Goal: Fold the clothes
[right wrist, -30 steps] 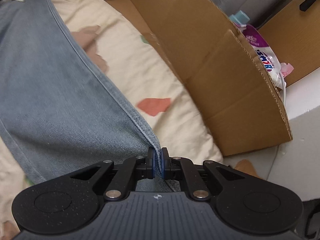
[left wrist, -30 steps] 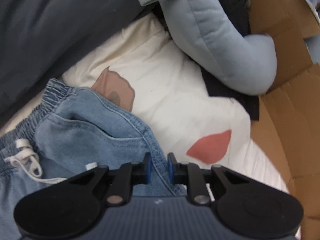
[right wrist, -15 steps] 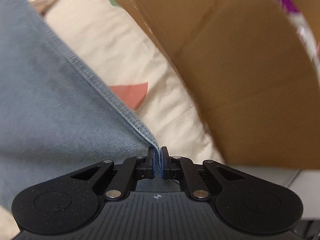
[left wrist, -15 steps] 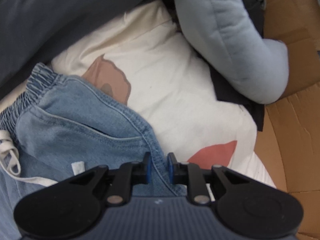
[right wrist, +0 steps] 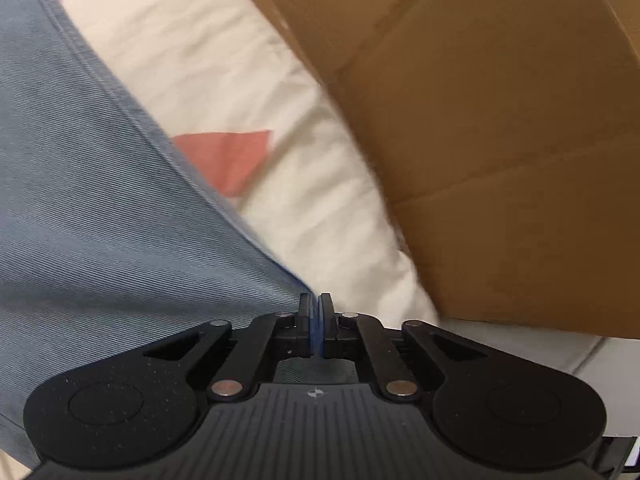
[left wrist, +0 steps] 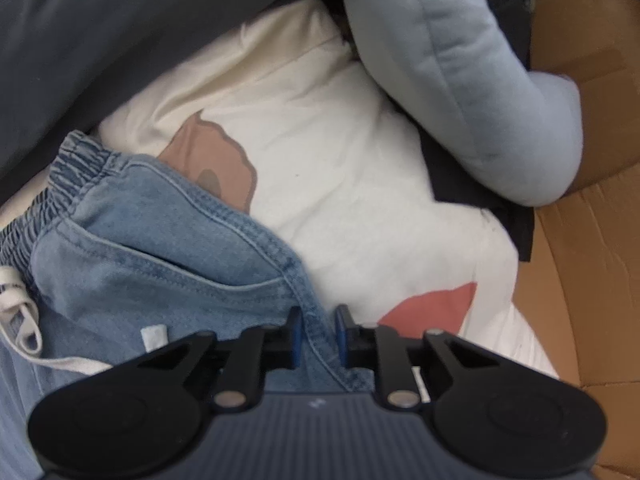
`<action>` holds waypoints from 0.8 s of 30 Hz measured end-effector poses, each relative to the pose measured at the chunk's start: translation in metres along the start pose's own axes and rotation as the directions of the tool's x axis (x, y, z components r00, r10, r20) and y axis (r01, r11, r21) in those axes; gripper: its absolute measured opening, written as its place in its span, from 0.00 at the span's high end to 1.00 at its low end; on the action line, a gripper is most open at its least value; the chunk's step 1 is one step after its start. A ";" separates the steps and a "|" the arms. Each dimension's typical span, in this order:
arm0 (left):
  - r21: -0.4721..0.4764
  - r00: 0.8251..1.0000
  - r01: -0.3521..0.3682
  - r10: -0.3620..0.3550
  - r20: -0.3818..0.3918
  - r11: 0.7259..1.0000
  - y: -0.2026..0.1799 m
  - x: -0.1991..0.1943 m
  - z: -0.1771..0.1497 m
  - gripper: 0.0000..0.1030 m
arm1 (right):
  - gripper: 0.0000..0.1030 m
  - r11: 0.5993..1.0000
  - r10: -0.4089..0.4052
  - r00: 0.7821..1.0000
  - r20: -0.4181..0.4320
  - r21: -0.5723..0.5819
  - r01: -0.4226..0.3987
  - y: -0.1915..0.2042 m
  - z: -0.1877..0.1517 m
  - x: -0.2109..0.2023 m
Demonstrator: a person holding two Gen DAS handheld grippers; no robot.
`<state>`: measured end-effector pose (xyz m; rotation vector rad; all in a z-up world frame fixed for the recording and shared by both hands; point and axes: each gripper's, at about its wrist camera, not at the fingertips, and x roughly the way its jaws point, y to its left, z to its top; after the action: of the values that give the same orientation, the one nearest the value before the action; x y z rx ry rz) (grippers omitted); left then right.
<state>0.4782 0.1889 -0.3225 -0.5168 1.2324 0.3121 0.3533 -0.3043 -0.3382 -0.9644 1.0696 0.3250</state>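
Right at the lens, the left gripper (left wrist: pixel 317 334) is pinching the seamed side edge of the blue jeans (left wrist: pixel 160 264), its jaws only a narrow gap apart with a thick fold of denim filling it. Over in the right wrist view, the right gripper (right wrist: pixel 316 322) is clamped tight, blue pads pressed together on the very corner of the jeans (right wrist: pixel 100 200), the cloth fanning out to the left from that pinch.

Just past the left gripper, a small white tag (left wrist: pixel 154 338) sits on the denim; if it carries any writing, it is too small to read. To its left, the white drawstring (left wrist: pixel 20 312) loops off the gathered elastic waistband (left wrist: pixel 60 176).

The jeans lie on a cream bedsheet (left wrist: pixel 340 160) printed with a coral patch (left wrist: pixel 432 310) and a brown patch (left wrist: pixel 212 160), the waistband end draped partly over the brown one. In the right view the same sheet (right wrist: pixel 200 60) shows beside the denim's stitched edge, with a coral shape (right wrist: pixel 228 156) touching it.

Farther out, a pale blue sweatshirt sleeve (left wrist: pixel 480 100) curves over a dark garment (left wrist: pixel 480 200), and a dark grey cover (left wrist: pixel 120 32) fills the upper left. Brown cardboard (left wrist: pixel 592 260) borders the sheet on the right; in the right view the cardboard (right wrist: pixel 500 140) is blurred and shows no print.
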 end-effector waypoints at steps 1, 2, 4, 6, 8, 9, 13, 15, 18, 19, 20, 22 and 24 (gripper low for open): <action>-0.003 1.000 0.003 -0.003 0.000 1.000 0.000 0.000 0.000 0.83 | 1.00 1.000 0.009 1.000 -0.001 0.006 -0.009 -0.003 -0.001 -0.001; -0.007 1.000 0.006 -0.006 0.000 1.000 0.001 0.000 0.001 0.83 | 1.00 1.000 0.016 1.000 -0.001 0.010 -0.016 -0.006 -0.002 -0.001; -0.006 1.000 0.014 -0.014 -0.010 1.000 0.002 0.002 0.002 0.83 | 1.00 1.000 0.019 1.000 -0.002 -0.003 -0.019 -0.006 -0.002 -0.002; 0.021 0.999 0.019 -0.018 -0.041 1.000 0.002 0.002 0.006 0.80 | 1.00 1.000 0.011 1.000 -0.004 -0.016 -0.011 -0.006 -0.003 -0.002; 0.034 0.998 0.035 -0.033 -0.059 0.999 0.004 -0.005 0.014 0.78 | 1.00 1.000 0.000 1.000 -0.012 0.011 0.000 -0.015 -0.008 -0.001; 0.036 0.997 0.044 -0.042 -0.057 0.998 0.006 -0.011 0.018 0.75 | 1.00 1.000 -0.005 1.000 -0.016 0.025 0.006 -0.020 -0.010 -0.001; 0.109 0.999 0.037 -0.037 -0.004 0.993 0.013 -0.042 0.039 0.65 | 1.00 0.998 0.016 1.000 -0.010 0.067 -0.016 -0.036 -0.021 -0.003; 0.145 1.000 -0.013 0.010 0.024 0.989 0.020 -0.051 0.047 0.60 | 1.00 0.998 0.030 1.000 -0.008 0.061 -0.030 -0.035 -0.026 -0.006; 0.210 0.996 -0.082 0.073 0.049 0.974 0.032 -0.061 0.058 0.60 | 1.00 0.997 0.063 0.998 0.029 0.039 -0.065 -0.029 -0.020 -0.012; 0.233 0.994 -0.102 0.091 0.056 0.967 0.035 -0.061 0.060 0.60 | 0.99 0.997 0.074 0.996 0.041 0.031 -0.075 -0.027 -0.018 -0.014; 0.251 0.992 -0.120 0.107 0.064 0.961 0.037 -0.057 0.061 0.60 | 0.99 0.996 0.083 0.995 0.051 0.022 -0.084 -0.025 -0.014 -0.016; 0.279 0.989 -0.142 0.126 0.075 0.950 0.042 -0.053 0.062 0.59 | 0.96 0.995 0.098 0.993 0.058 0.004 -0.098 -0.020 -0.009 -0.021; 0.311 0.987 -0.160 0.141 0.081 0.937 0.048 -0.051 0.063 0.59 | 0.95 0.993 0.119 0.991 0.067 -0.012 -0.118 -0.018 -0.002 -0.019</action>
<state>0.4895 0.2649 -0.2685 -0.1352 1.2392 0.2501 0.3543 -0.3122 -0.3137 -0.8925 1.0665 0.4570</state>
